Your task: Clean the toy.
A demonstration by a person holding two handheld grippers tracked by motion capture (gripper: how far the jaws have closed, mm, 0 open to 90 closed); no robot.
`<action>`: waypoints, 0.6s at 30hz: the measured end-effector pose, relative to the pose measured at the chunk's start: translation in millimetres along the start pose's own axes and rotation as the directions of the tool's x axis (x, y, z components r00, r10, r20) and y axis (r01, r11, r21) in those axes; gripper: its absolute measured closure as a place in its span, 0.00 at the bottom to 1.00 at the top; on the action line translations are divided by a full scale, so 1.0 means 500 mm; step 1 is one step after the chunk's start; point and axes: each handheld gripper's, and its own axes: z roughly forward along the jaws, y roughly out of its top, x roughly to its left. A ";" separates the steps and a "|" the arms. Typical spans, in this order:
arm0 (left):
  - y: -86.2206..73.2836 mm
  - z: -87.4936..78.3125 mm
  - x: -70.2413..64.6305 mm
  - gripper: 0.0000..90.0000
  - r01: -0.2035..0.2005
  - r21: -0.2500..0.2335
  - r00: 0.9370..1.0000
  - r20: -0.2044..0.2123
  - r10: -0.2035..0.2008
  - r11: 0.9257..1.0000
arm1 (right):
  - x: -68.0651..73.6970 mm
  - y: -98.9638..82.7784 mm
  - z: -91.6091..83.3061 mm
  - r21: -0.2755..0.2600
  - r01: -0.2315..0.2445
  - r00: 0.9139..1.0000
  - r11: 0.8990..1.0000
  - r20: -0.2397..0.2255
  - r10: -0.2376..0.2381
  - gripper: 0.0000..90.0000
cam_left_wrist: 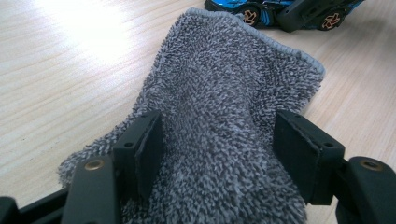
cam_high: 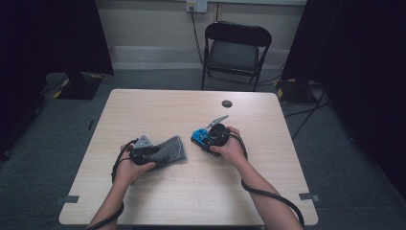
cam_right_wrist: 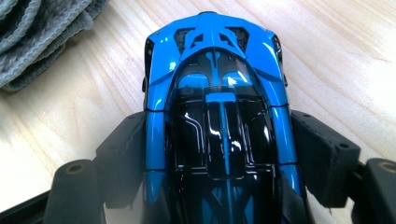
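Observation:
A folded grey towel (cam_high: 171, 150) (cam_left_wrist: 233, 84) lies on the wooden table (cam_high: 158, 110), left of centre. My left gripper (cam_high: 154, 153) (cam_left_wrist: 219, 135) has its two pads pressed against the towel's sides, so the cloth bunches up between them. A blue and black toy car (cam_high: 198, 138) (cam_right_wrist: 215, 79) sits on the table right of the towel. My right gripper (cam_high: 205, 140) (cam_right_wrist: 217, 140) is closed on the car's flanks from behind. The car's wheels (cam_left_wrist: 327, 21) show at the top of the left gripper view. A corner of the towel (cam_right_wrist: 37, 32) shows in the right gripper view.
A small dark round disc (cam_high: 227, 103) lies on the far part of the table. A black folding chair (cam_high: 237, 48) stands behind the table. Dark curtains hang at both sides. Cables trail from both grippers along the forearms.

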 end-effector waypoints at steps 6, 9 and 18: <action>0.000 0.000 0.000 0.37 -0.002 0.000 1.000 0.001 0.002 1.000 | 0.003 -0.001 0.000 -0.005 -0.006 1.000 1.000 0.012 0.006 0.28; 0.001 0.000 -0.001 0.37 -0.005 0.005 1.000 0.000 0.005 1.000 | 0.003 -0.005 0.000 -0.014 0.001 1.000 1.000 0.013 -0.001 0.28; 0.008 -0.002 -0.004 0.28 -0.014 0.015 1.000 0.025 0.014 1.000 | 0.004 -0.003 -0.001 -0.008 -0.005 1.000 1.000 0.012 0.005 0.29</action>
